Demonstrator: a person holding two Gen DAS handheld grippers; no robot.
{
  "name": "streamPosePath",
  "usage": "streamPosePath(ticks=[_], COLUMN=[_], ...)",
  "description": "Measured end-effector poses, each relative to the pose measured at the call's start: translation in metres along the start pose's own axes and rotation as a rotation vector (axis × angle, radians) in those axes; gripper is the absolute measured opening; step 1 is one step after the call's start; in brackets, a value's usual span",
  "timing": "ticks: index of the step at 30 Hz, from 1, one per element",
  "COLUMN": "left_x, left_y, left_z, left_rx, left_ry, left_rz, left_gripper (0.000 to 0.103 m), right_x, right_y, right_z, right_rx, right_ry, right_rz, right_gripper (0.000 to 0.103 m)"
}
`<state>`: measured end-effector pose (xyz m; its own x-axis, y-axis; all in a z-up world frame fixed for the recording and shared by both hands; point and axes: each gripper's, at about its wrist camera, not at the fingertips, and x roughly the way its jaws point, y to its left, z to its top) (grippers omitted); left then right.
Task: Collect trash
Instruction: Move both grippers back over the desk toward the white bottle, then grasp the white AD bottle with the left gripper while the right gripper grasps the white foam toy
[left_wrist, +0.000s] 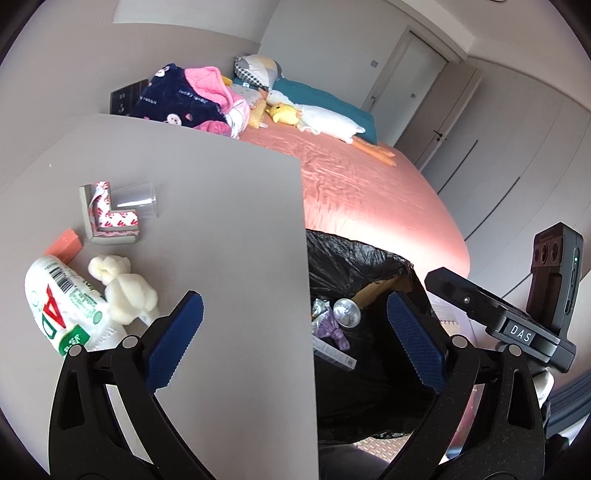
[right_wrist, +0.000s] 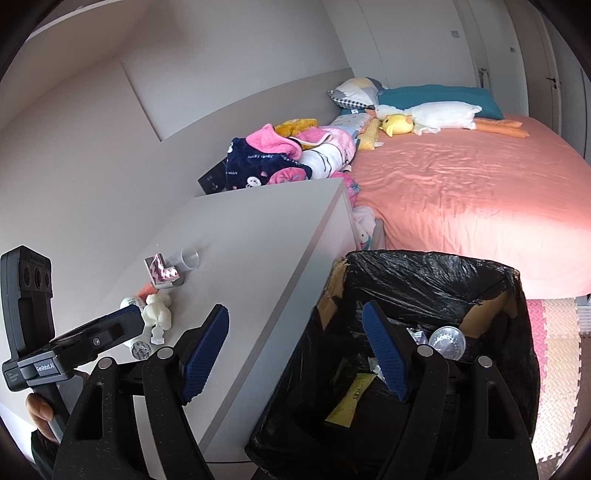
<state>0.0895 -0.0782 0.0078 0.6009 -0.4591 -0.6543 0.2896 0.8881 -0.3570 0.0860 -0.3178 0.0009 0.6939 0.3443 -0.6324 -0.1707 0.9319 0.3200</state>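
Note:
On the grey table top (left_wrist: 221, 206) lie a white AD bottle (left_wrist: 62, 306), a wad of white cotton (left_wrist: 125, 288), an L-shaped grey foam corner guard with red-white tape (left_wrist: 107, 218), a clear plastic cup on its side (left_wrist: 138, 199) and an orange box (left_wrist: 64, 245). The bin with a black bag (left_wrist: 354, 258) stands right of the table and holds a cup, foil and wrappers (left_wrist: 338, 317). My left gripper (left_wrist: 295, 343) is open and empty over the table's right edge. My right gripper (right_wrist: 295, 354) is open and empty over the bin (right_wrist: 424, 280). The cotton (right_wrist: 159, 314) shows there too.
A bed with a pink sheet (right_wrist: 461, 192) lies beyond the bin, with clothes (right_wrist: 277, 155), pillows and plush toys (right_wrist: 424, 114). Foam floor mats (right_wrist: 557, 354) are right of the bin. Wardrobe doors (left_wrist: 498, 140) line the right side.

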Motion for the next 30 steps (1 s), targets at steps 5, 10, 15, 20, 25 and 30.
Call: streamPosePath(ticks=[5, 10, 15, 20, 25, 30], left_x=[-0.010, -0.021, -0.030, -0.038, -0.045, -0.040], left_y=[0.018, 0.036, 0.054, 0.071, 0.090, 0.105], left_z=[-0.004, -0.007, -0.009, -0.009, -0.010, -0.012], left_rx=[-0.029, -0.049, -0.094, -0.138, -0.187, -0.229], left_ry=[-0.016, -0.030, -0.036, -0.053, -0.071, -0.052], left_rz=[0.031, 0.085, 0.122, 0.169, 0.267, 0.311], left_gripper=[0.096, 0.096, 0.096, 0.096, 0.096, 0.096], right_x=[0.011, 0.023, 0.034, 0.044, 0.051, 0.060], right_y=[0.018, 0.033, 0.048, 0.058, 0.064, 0.072], right_z=[-0.001, -0.001, -0.001, 0.000, 0.000, -0.002], right_rx=[-0.036, -0.058, -0.084, -0.094, -0.102, -0.118], right_ry=[0.013, 0.033, 0.053, 0.067, 0.082, 0.098], right_rz=[0.033, 0.066, 0.085, 0.097, 0.110, 0.115], right_gripper=[0.075, 0.075, 0.075, 0.075, 0.075, 0.075])
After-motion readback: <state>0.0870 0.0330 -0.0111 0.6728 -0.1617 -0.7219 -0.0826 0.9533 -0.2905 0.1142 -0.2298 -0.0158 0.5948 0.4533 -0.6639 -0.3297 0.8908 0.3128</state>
